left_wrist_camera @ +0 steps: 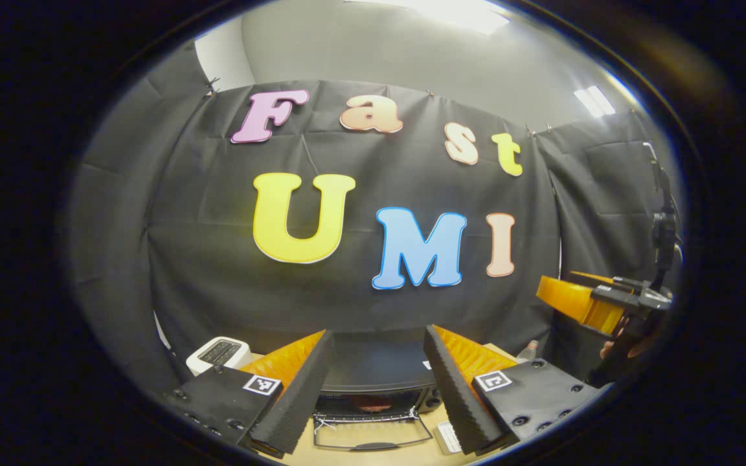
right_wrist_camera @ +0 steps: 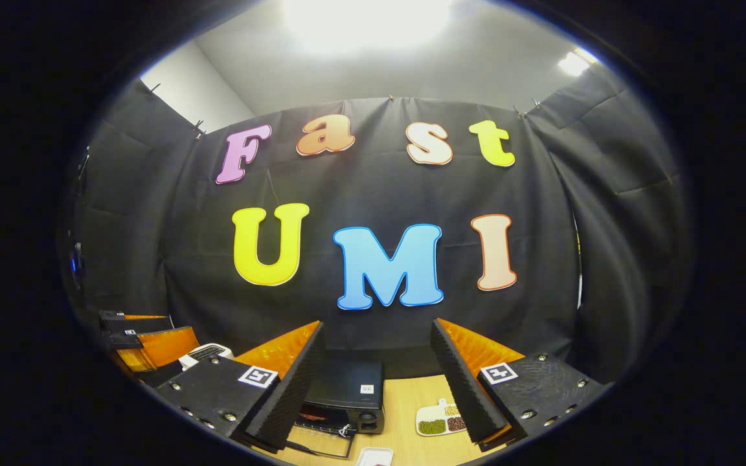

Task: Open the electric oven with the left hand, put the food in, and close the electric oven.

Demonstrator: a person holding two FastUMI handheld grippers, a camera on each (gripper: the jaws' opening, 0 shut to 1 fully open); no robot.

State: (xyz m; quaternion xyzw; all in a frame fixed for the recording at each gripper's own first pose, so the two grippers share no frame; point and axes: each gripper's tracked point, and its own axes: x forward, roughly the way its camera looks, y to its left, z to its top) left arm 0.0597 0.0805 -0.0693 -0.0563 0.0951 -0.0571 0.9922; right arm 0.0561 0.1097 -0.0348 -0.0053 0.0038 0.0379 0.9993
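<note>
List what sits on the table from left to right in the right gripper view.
White toaster → black electric oven, door down → white divided dish holding small portions of food.

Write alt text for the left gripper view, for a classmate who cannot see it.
The left gripper, fingers spread open and empty, points at a black electric oven on a wooden table, its door folded down open. A white toaster stands to the oven's left, and the right gripper, held by a hand, hangs at the far right.
</note>
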